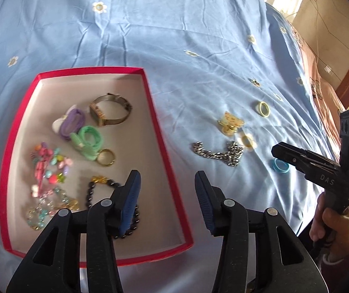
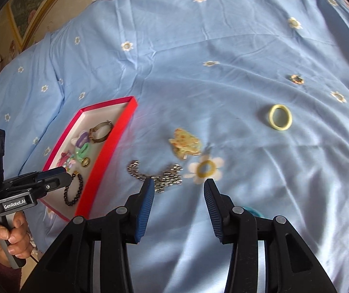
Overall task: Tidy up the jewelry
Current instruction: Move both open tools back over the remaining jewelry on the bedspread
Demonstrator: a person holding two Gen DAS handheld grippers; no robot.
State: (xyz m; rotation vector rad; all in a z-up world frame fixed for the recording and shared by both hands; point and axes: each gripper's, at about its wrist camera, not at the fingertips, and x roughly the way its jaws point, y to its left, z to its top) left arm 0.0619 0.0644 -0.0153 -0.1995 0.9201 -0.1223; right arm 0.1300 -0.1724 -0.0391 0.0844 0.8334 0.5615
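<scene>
1. Red-rimmed box (image 1: 155, 122), white inside, is set on a blue flowered bedsheet (image 1: 174, 48).
2. Held in the box: a gold-faced watch (image 1: 109, 109), a purple hair tie (image 1: 73, 122), a green hair tie (image 1: 89, 141), a gold ring (image 1: 106, 157), a cluster of coloured bead pieces (image 1: 48, 166) and a black bead bracelet (image 1: 96, 190).
3. Left gripper (image 1: 167, 190) is seen over the box's near right wall; its jaws are parted at a moderate gap and nothing is held between them.
4. Right gripper (image 2: 179, 195) is seen over the sheet; its jaws are likewise parted at a moderate gap and empty.
5. Silver chain (image 2: 157, 175) is laid on the sheet just beyond the right gripper's left fingertip (image 2: 147, 190).
6. Yellow patterned hair clip (image 2: 185, 145) is placed just past the chain.
7. Yellow hair tie (image 2: 206, 168) is laid on a printed flower, beside the chain.
8. Pale yellow ring (image 2: 280, 117) lies well apart, further right.
9. Blue ring (image 1: 279, 166) is partly hidden under the right gripper in the left wrist view.
</scene>
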